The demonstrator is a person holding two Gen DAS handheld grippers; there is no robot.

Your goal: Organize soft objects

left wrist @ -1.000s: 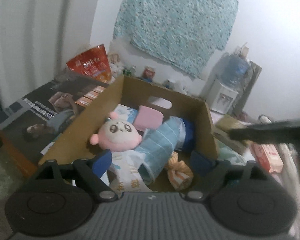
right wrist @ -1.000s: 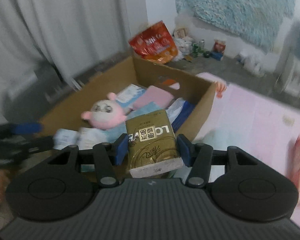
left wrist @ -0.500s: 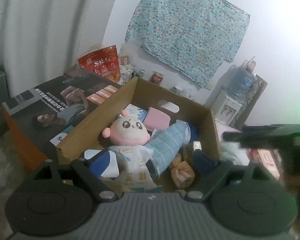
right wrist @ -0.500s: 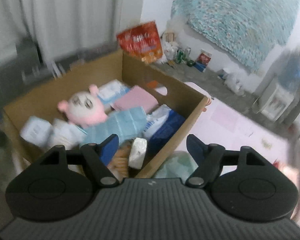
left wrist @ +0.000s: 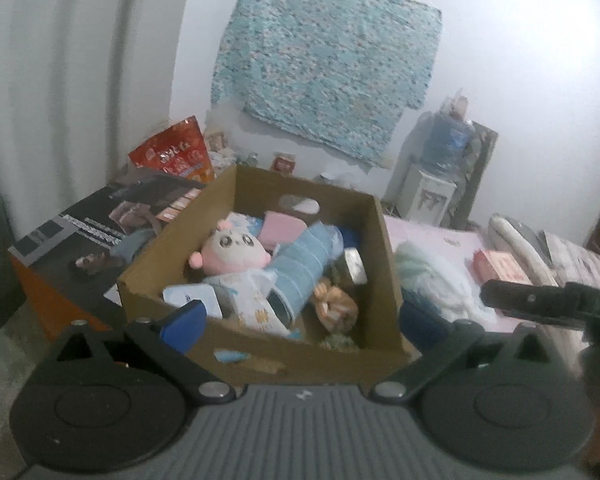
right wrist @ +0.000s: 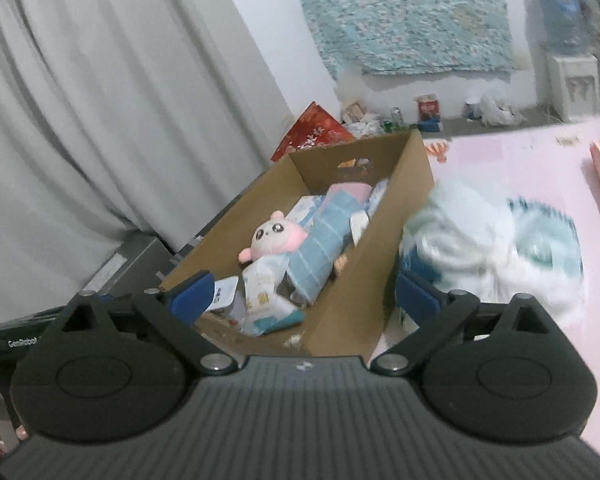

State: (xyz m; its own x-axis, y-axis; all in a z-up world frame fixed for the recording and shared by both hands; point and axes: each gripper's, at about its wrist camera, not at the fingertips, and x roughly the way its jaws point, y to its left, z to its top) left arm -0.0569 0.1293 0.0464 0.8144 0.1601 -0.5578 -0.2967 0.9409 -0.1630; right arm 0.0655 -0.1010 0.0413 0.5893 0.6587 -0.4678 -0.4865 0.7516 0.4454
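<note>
A brown cardboard box (left wrist: 380,264) (right wrist: 414,184) holds a pink plush toy (left wrist: 234,250) (right wrist: 274,236), a blue checked cloth roll (left wrist: 304,264) (right wrist: 320,240), tissue packs (left wrist: 256,308) (right wrist: 264,292) and a gold tissue pack (left wrist: 354,266) at the right wall. My left gripper (left wrist: 300,320) is open and empty, in front of the box. My right gripper (right wrist: 304,296) is open and empty, above the box's near right corner. A white and teal soft bundle (left wrist: 432,280) (right wrist: 496,248) lies right of the box on the pink mat.
A dark printed carton (left wrist: 80,240) stands left of the box with a red snack bag (left wrist: 172,156) behind it. A water dispenser (left wrist: 440,176) is by the back wall. A pink packet (left wrist: 500,266) lies on the mat (right wrist: 500,160). Grey curtain (right wrist: 100,120) at left.
My right gripper opened and let go of the gold tissue pack, which now lies in the box. It then pulled back and to the right. My left gripper drew back from the box.
</note>
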